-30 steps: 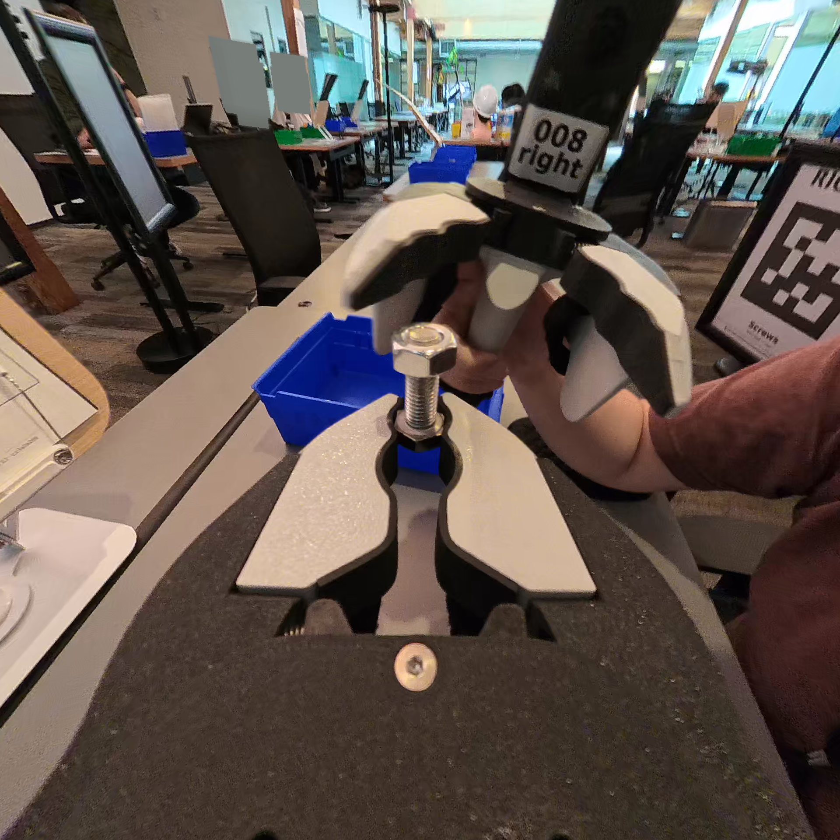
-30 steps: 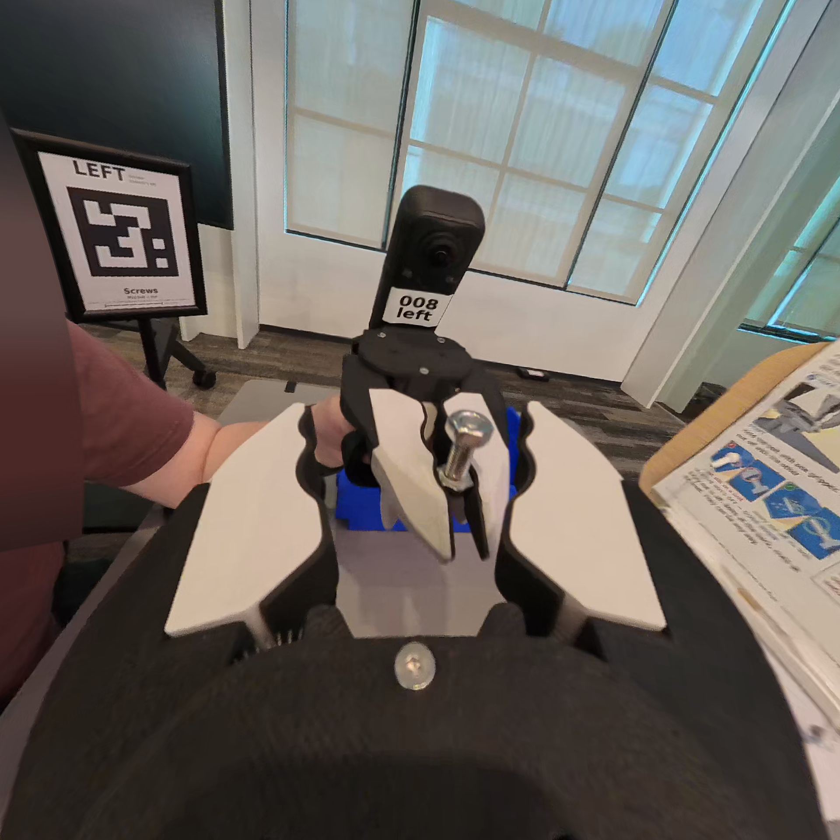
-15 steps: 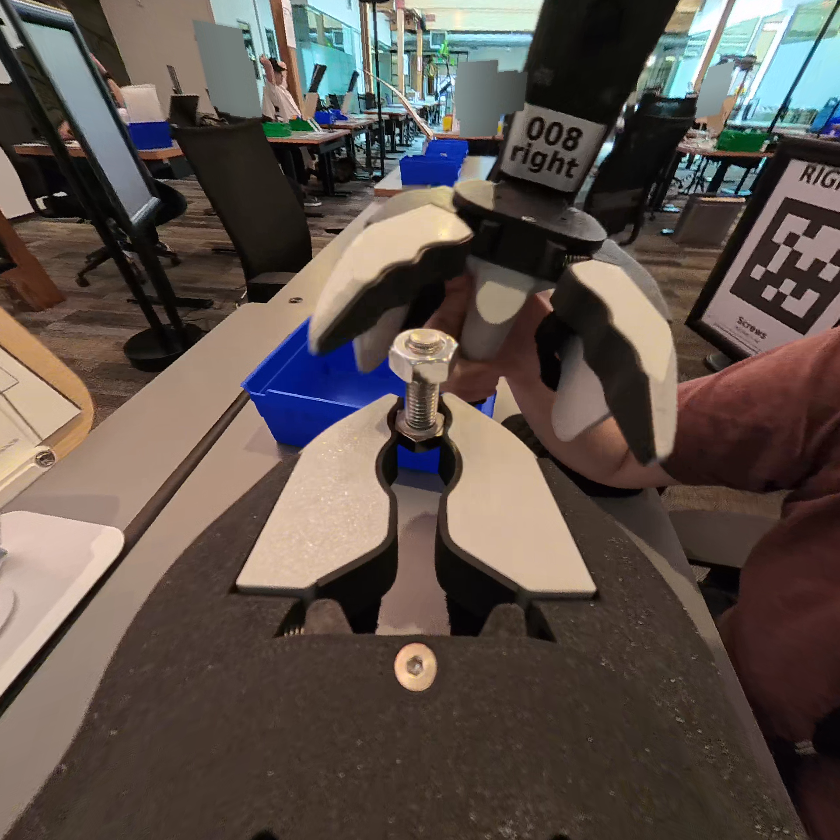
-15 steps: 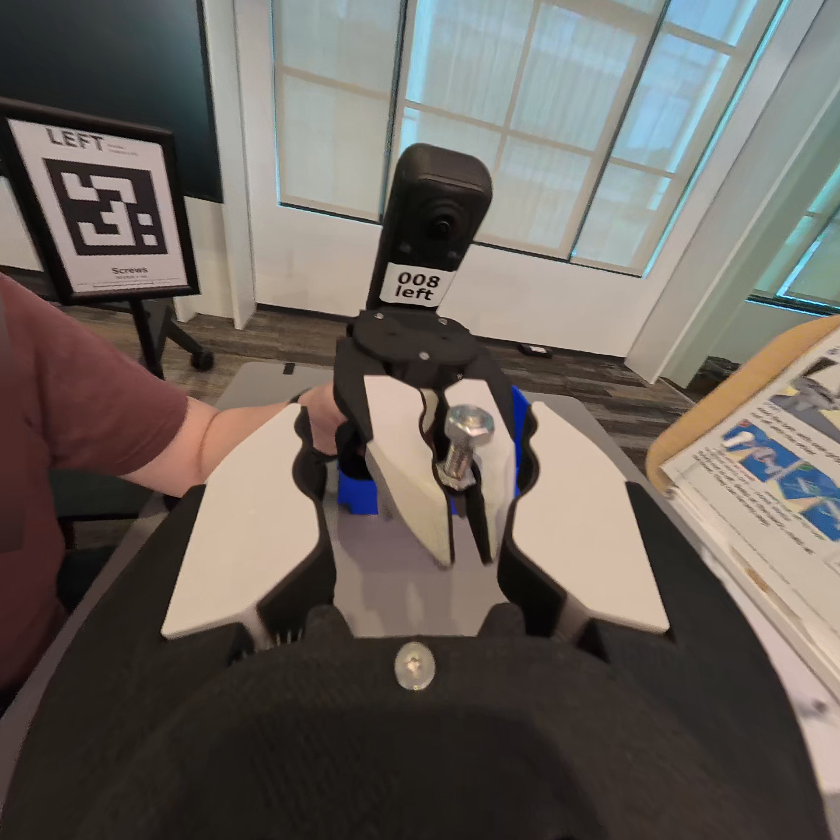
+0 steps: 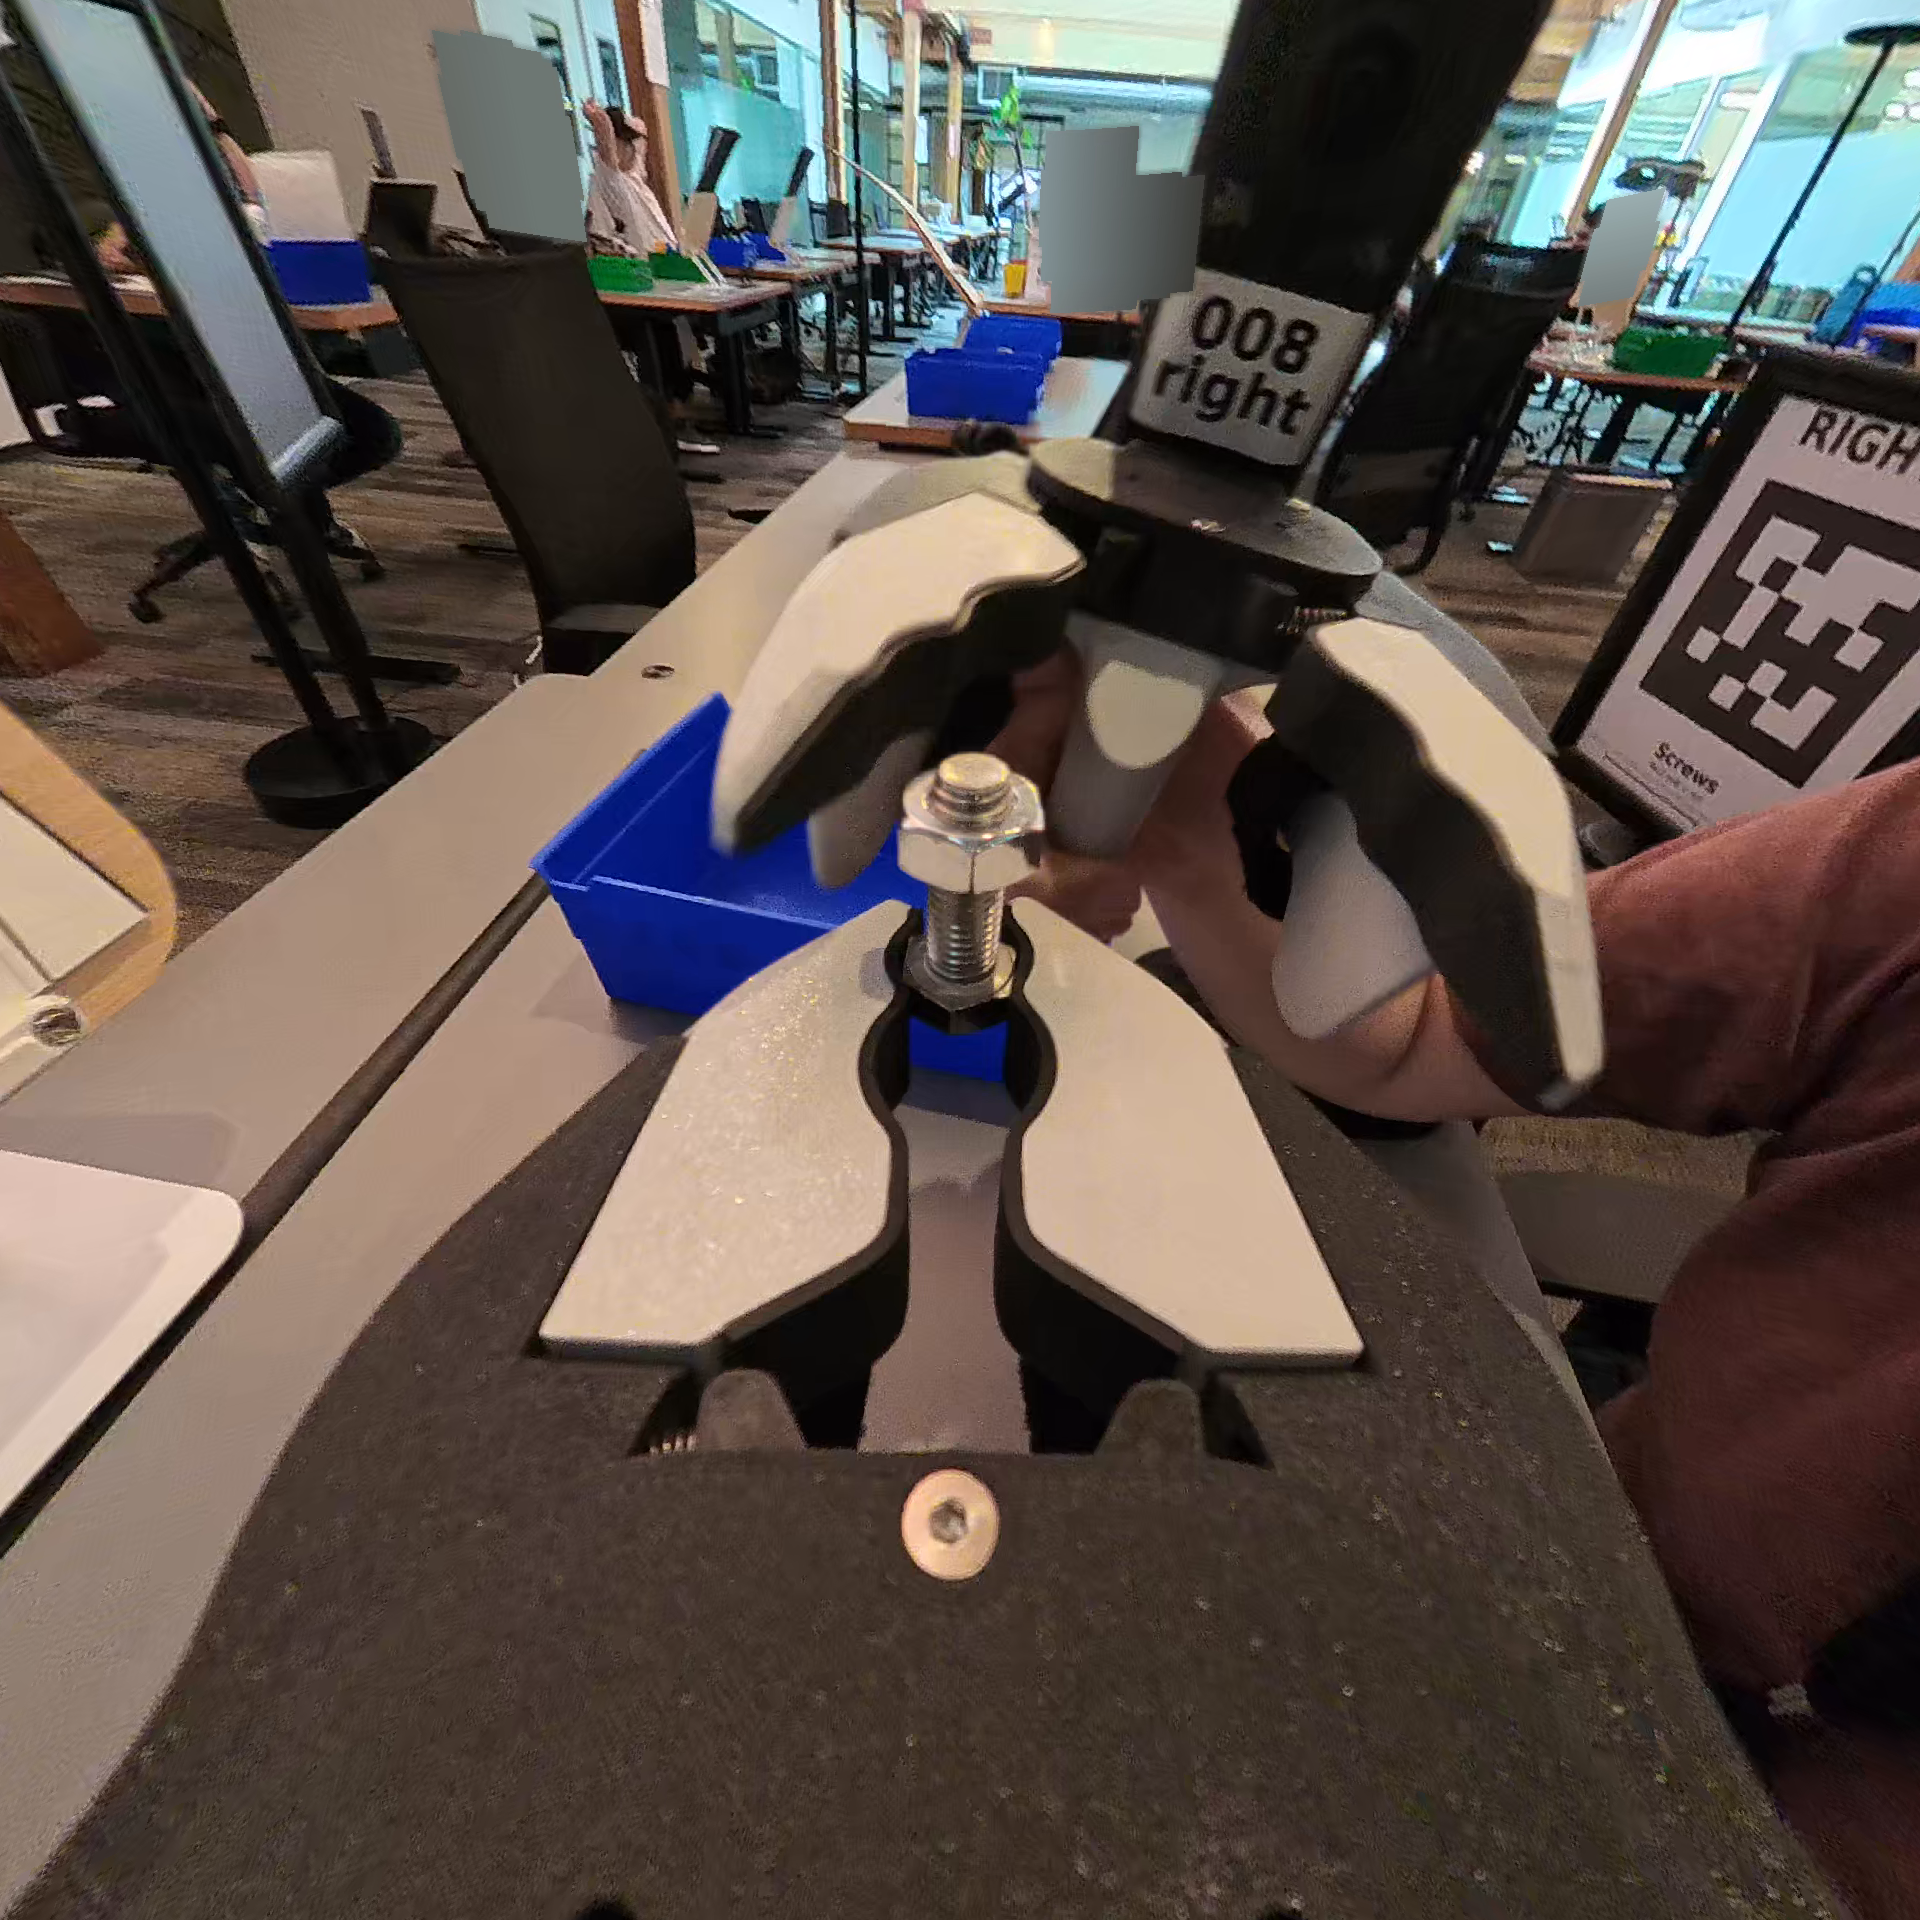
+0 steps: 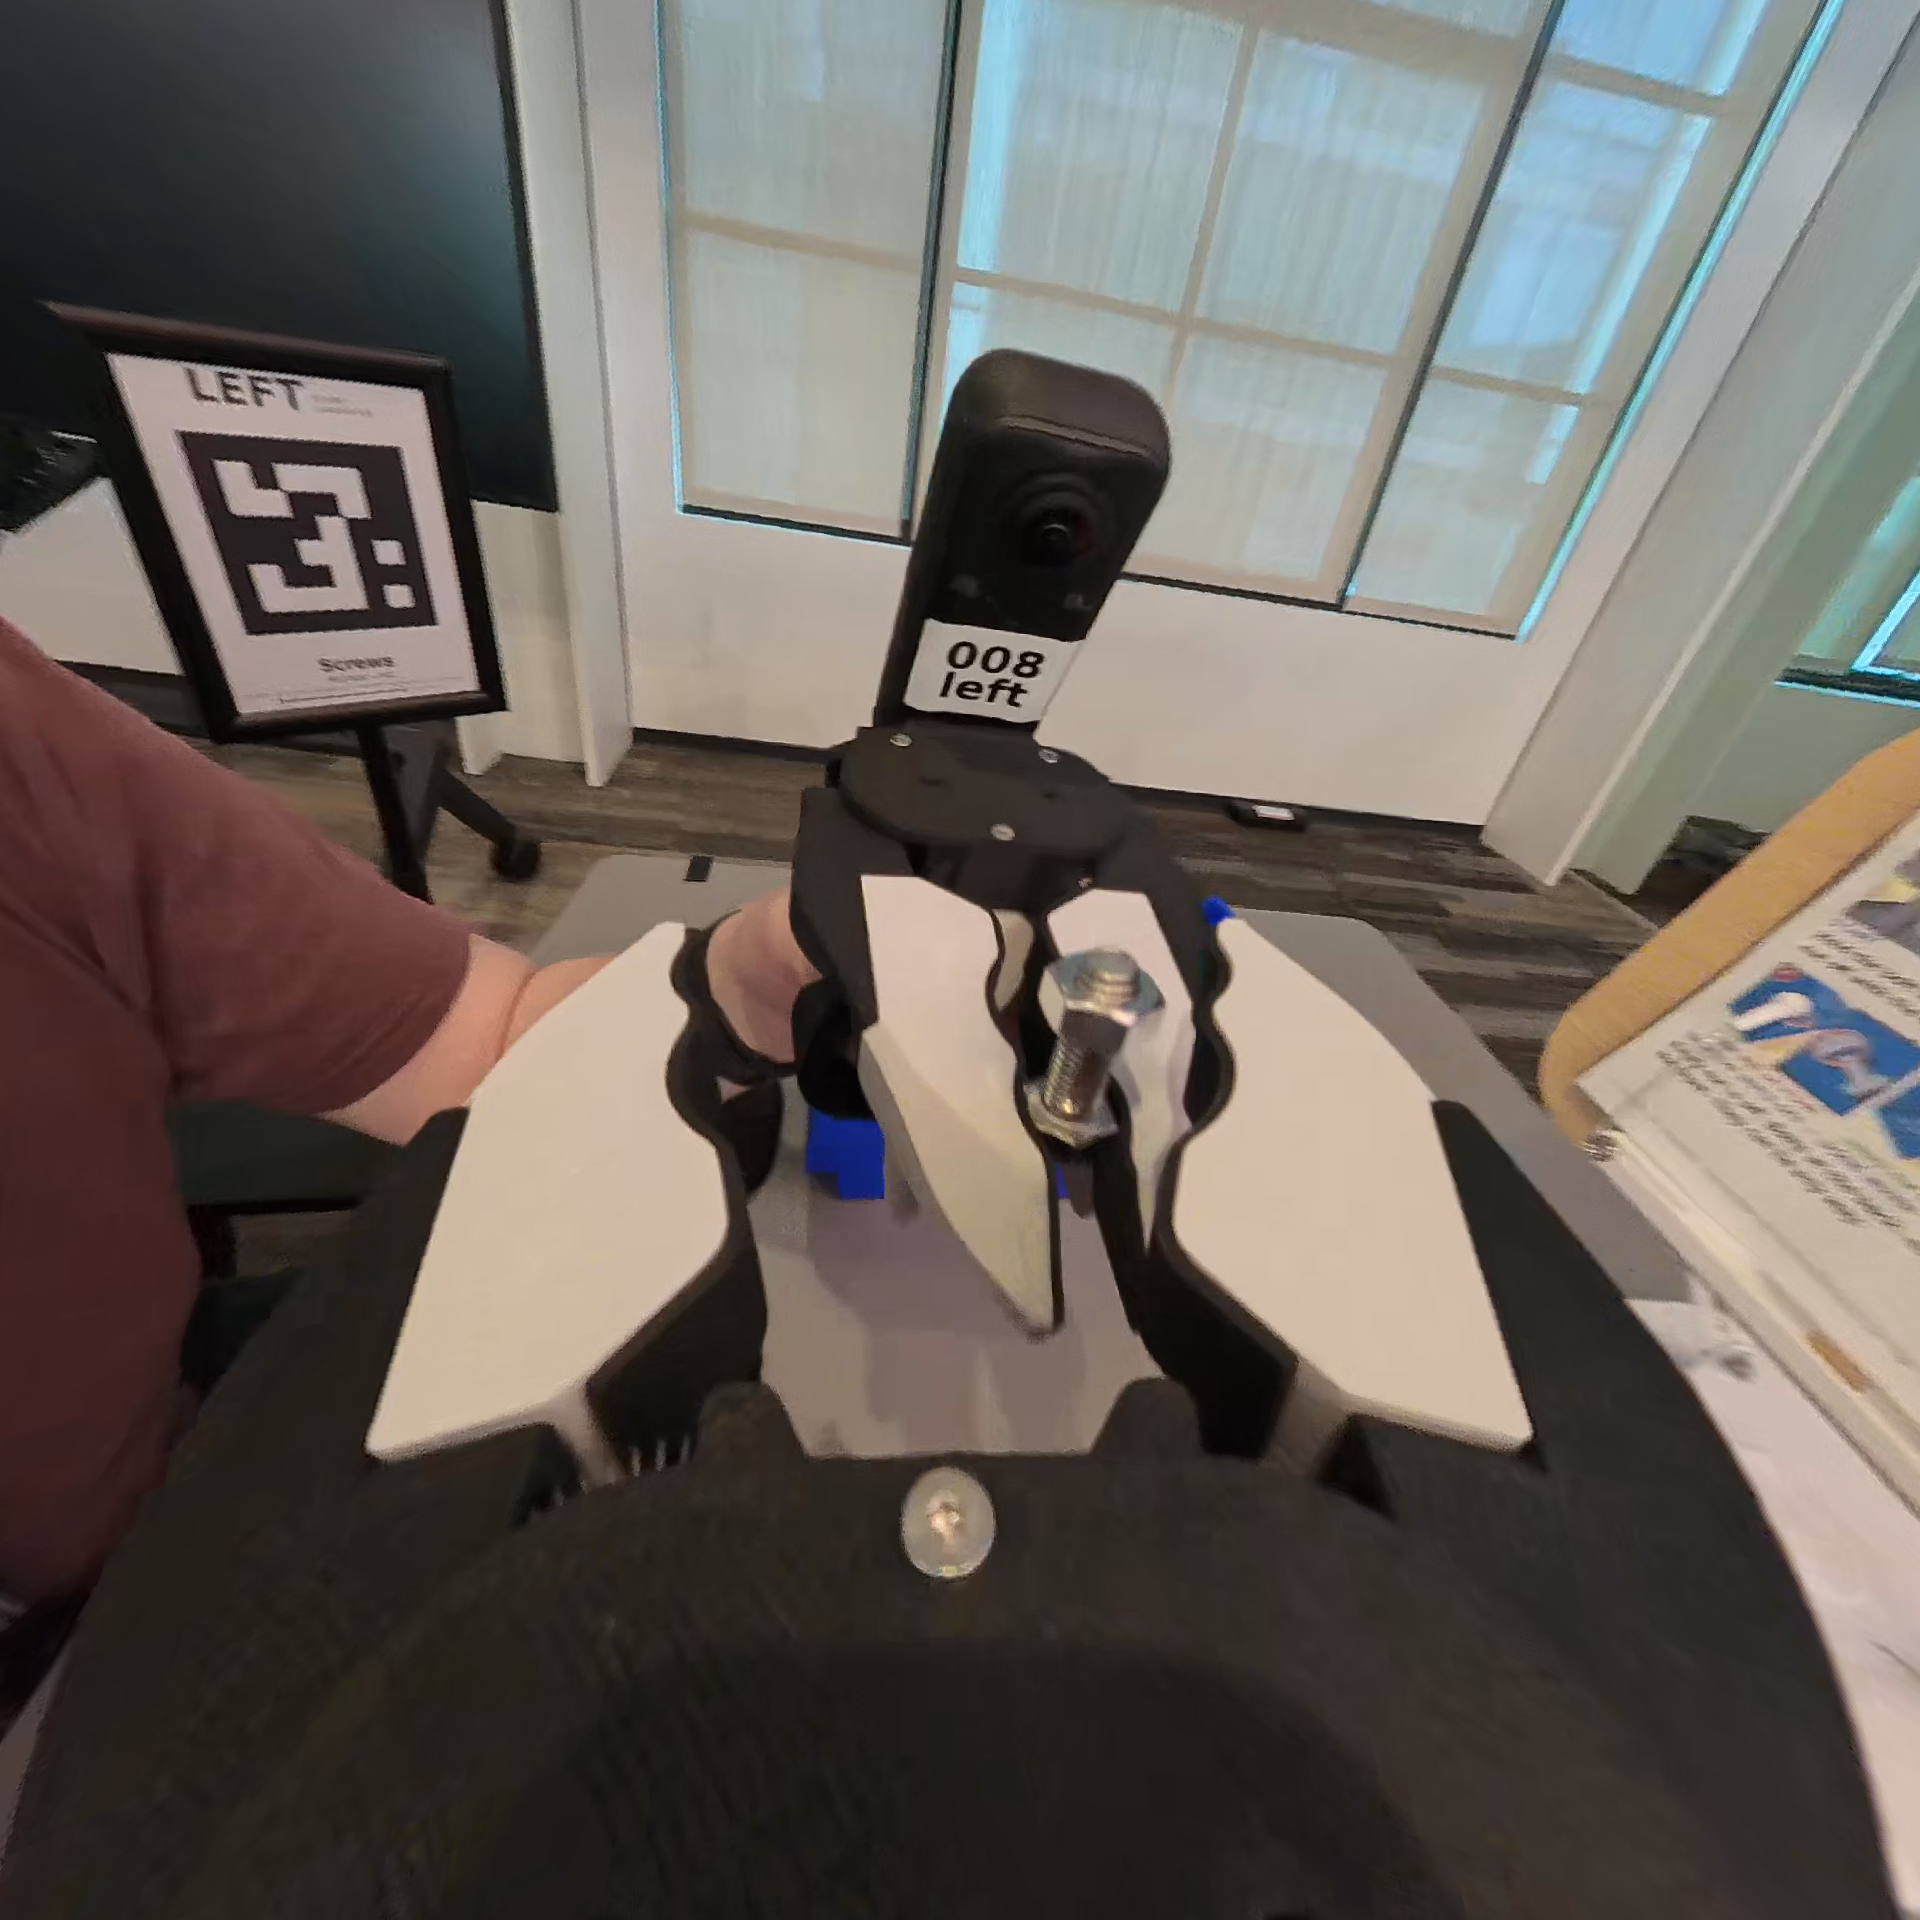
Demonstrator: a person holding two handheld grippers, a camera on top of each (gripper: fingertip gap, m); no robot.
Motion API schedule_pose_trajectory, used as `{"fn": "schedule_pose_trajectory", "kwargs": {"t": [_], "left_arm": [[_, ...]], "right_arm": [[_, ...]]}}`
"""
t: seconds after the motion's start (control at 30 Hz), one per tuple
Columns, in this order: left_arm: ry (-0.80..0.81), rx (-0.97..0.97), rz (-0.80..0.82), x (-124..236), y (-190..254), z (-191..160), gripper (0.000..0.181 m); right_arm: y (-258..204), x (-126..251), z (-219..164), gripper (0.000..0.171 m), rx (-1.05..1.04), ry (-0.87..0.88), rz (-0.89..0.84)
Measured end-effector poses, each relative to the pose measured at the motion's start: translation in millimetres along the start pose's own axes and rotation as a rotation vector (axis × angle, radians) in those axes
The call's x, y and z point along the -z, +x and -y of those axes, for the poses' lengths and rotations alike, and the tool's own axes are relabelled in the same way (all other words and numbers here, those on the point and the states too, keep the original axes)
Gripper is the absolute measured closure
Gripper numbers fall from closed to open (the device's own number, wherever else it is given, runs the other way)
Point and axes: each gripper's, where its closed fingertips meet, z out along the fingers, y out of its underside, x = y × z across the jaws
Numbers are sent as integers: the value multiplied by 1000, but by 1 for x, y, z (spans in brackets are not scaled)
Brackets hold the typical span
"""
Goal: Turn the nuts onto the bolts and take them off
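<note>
Left wrist view looks down a grey table [image 5: 343, 987] into a room of desks and chairs. A blue bin [image 5: 675, 914] sits left of centre, partly hidden. The left gripper [image 5: 961, 971] clamps the head of an upright bolt [image 5: 964, 920]; a nut [image 5: 969, 836] sits near its tip. The right gripper [image 5: 1143, 862] hangs spread wide, just beyond. A framed marker sign [image 5: 1787, 613] is cut off at right.

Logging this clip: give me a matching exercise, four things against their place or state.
1 bolt
2 nut
3 right tool
4 blue bin

a open, holding nothing
b on the table, behind the tools
c clamped by its head in the left tool
d at the bolt's threaded end

Pairs: 1-c, 2-d, 3-a, 4-b
</note>
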Motion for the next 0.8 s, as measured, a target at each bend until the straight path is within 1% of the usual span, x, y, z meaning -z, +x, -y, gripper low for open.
{"fn": "schedule_pose_trajectory", "kwargs": {"t": [0.07, 0.1, 0.17, 0.2, 0.23, 0.3, 0.37, 0.43, 0.5, 0.53, 0.6, 0.67, 0.7, 0.73, 0.77, 0.8], "left_arm": [[-11, -5, 3, -5, 1, -3, 169], [-8, -2, 17, -4, -2, -3, 169], [3, 15, 29, 2, -8, -1, 169], [14, 24, 46, 6, -13, 1, 169], [27, 28, 63, 10, -17, 3, 169], [33, 38, 57, 15, -17, 5, 169], [34, 42, 23, 12, -11, 6, 169], [10, 36, -19, 5, -1, 2, 169], [-7, 26, -23, -2, 3, -2, 168], [-15, 24, -17, -4, 2, -4, 168], [-11, 33, 7, -2, -5, -4, 169], [13, 62, 19, 6, -12, -1, 169], [23, 70, 28, 10, -16, 1, 169], [30, 75, 41, 13, -19, 3, 169], [33, 75, 38, 15, -19, 4, 169], [39, 77, 27, 17, -17, 5, 169]], "right_arm": [[-4, -5, -5, 81, -12, -16, 31], [-4, -5, -6, 78, -2, -30, 24], [-2, 2, -6, 78, 29, -68, -4], [-2, 8, -4, 80, 38, -78, -6], [-5, 13, -1, 89, 42, -78, 4], [-4, 19, 7, 89, 34, -47, -7], [3, 16, 8, 86, 38, -28, -43], [4, 7, 3, 84, 26, -18, -36], [-4, -2, -4, 83, -9, -27, 21], [-6, -5, -7, 79, -12, -42, 32], [-1, -2, -10, 78, 28, -82, -11], [-1, 8, -8, 83, 54, -106, -20], [-5, 13, -6, 98, 51, -117, 7], [-8, 17, -3, 100, 42, -110, 22], [-6, 19, 2, 101, 41, -92, 10], [-2, 21, 4, 105, 48, -78, -18]]}}
